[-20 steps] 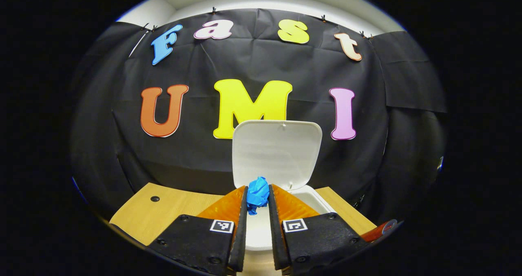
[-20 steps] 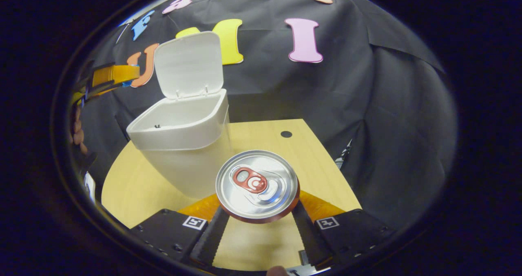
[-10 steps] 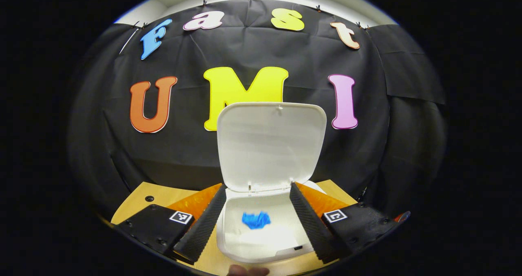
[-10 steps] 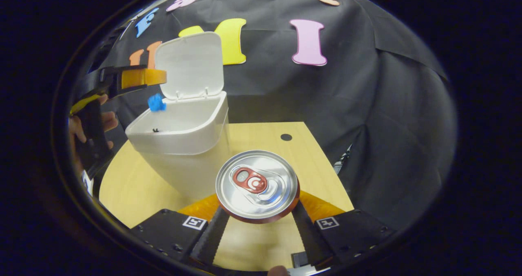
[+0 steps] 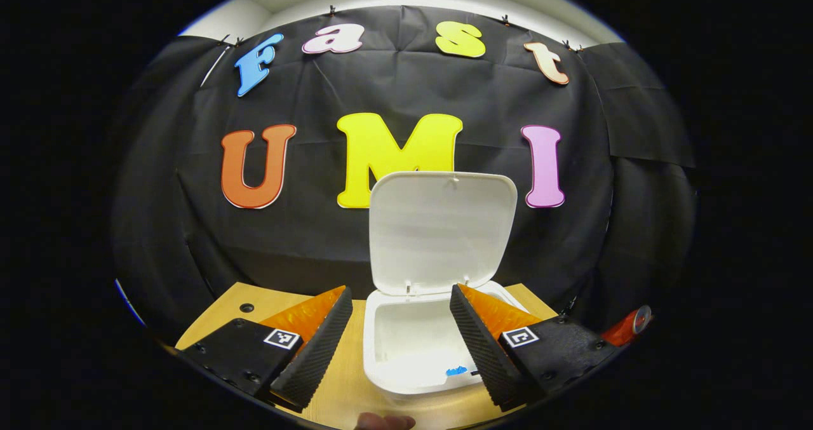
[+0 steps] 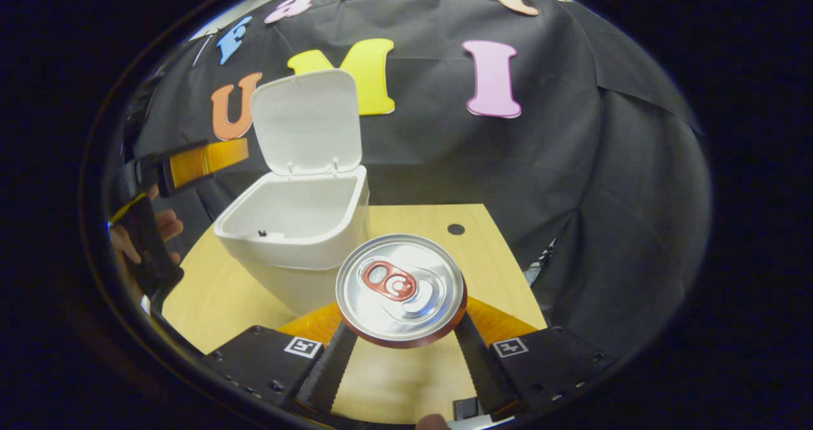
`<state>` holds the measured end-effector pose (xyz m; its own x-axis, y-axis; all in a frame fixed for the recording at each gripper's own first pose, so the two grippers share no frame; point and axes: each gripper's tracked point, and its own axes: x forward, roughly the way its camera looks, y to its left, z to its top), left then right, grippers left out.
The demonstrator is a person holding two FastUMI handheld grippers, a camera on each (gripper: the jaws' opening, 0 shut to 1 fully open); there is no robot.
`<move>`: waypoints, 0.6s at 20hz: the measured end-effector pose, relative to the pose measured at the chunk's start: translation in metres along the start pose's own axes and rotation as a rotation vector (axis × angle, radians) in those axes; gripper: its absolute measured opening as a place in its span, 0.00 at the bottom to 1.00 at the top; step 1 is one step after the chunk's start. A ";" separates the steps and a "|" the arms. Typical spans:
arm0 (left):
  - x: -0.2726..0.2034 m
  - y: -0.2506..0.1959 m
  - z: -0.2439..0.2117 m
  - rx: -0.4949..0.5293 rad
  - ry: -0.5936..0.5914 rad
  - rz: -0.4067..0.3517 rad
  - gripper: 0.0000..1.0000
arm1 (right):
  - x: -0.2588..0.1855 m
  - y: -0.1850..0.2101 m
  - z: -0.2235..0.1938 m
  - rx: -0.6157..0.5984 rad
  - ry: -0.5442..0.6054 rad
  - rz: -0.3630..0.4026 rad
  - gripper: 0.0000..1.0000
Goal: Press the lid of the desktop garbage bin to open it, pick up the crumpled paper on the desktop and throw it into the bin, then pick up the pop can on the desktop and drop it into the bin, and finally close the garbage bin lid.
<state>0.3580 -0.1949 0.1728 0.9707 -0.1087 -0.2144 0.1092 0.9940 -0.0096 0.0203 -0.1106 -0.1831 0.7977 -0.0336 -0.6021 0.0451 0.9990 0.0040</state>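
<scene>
— Over the bin (image 5: pixel 419 347) we see the left tool (image 5: pixel 401 328) spread wide and holding nothing, one finger on each side of the opening. And the paper?

— Down inside the bin we make out a small blue scrap of the crumpled paper (image 5: pixel 455 371), near the front wall. The lid (image 5: pixel 443 230) stands upright behind the opening.

— On our right side, what do we have?

— We see the right tool (image 6: pixel 399 341) clenched on the can (image 6: pixel 401 288), both fingers pressing its sides, its silver top with the red tab facing us.

— Where is the can relative to the bin?

— We find it just beside the bin (image 6: pixel 298 239), above the wooden worktop (image 6: pixel 209 290). Farther left in the right gripper view we see the left tool (image 6: pixel 202 162) and a hand (image 6: pixel 143 239) holding it.
</scene>
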 end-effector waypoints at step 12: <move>-0.078 0.085 -0.012 -0.042 0.000 0.220 1.00 | 0.019 0.082 0.109 -0.122 -0.122 0.193 0.82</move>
<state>0.2886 -0.1014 0.1767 0.9700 0.1111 -0.2163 -0.1145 0.9934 -0.0029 0.1043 -0.0329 -0.1069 0.8512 0.1625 -0.4991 -0.1823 0.9832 0.0091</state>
